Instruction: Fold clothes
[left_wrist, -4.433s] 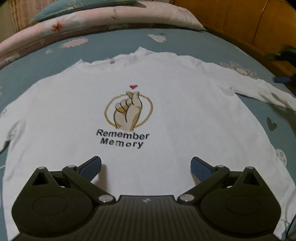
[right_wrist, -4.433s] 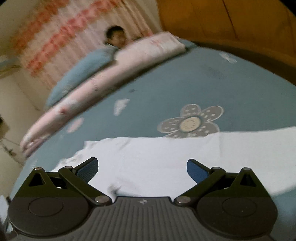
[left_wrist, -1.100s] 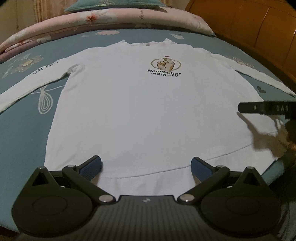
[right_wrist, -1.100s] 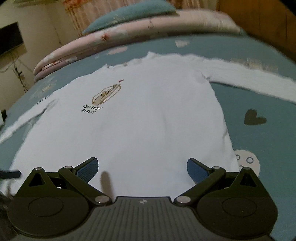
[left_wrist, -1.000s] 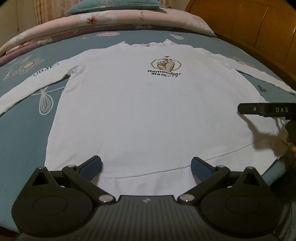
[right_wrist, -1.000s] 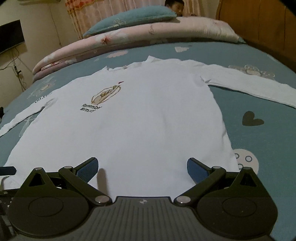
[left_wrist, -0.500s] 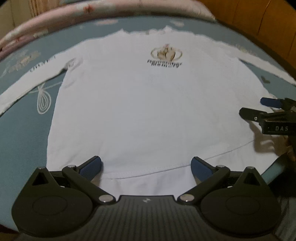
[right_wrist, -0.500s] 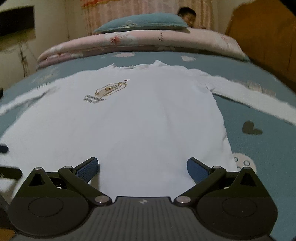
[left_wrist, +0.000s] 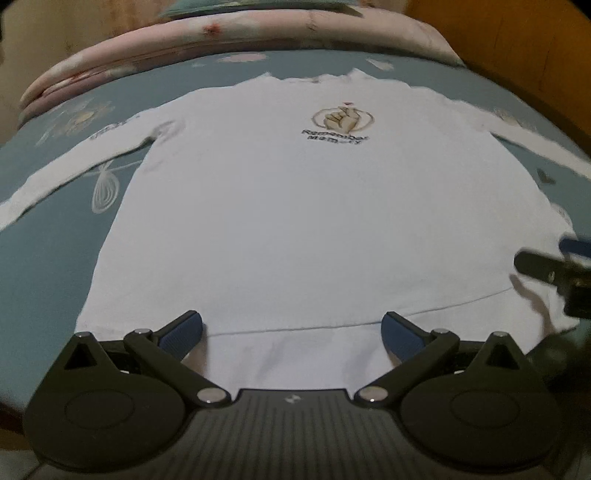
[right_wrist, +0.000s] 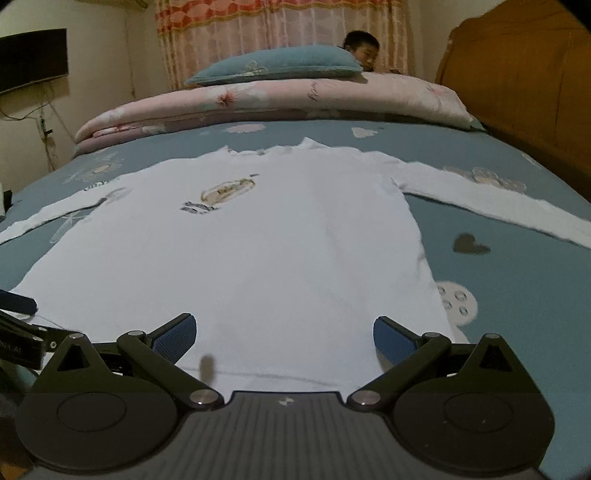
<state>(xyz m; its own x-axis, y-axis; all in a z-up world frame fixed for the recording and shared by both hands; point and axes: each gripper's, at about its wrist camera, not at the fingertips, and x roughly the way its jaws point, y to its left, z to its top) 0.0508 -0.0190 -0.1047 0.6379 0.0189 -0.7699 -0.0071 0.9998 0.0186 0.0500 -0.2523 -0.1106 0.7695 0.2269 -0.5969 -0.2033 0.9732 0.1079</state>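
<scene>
We see the bed (right_wrist: 517, 295) under a smooth blue sheet printed with flowers, hearts and a whisk outline. At its far edge lies a rolled pink floral quilt (right_wrist: 280, 101) with a blue pillow (right_wrist: 280, 66) on top; a person's head (right_wrist: 362, 50) shows behind the pillow. A wooden headboard (right_wrist: 517, 66) runs along the right edge of the bed.

A white long-sleeve shirt (left_wrist: 295, 221) lies flat and front-up mid-bed, both sleeves stretched out sideways and the hem at the near edge. The fabric is thin knit with a stitched hem line. The chest print (left_wrist: 341, 123) is a beige ring with a finger-heart hand above blurred black lettering.

The left gripper (left_wrist: 291, 330) hovers over the hem middle, its blue ribbed pads spread wide and nothing between them. The right gripper (right_wrist: 282, 338) sits over the hem toward the shirt's right corner, equally spread and empty; its tip also shows at the right edge of the left wrist view.

Versus 0.5 s ago, the right view has tilted up, so curtain (right_wrist: 280, 33) and wall TV (right_wrist: 33, 59) now show. Shirt unchanged, both tongs still agape.
</scene>
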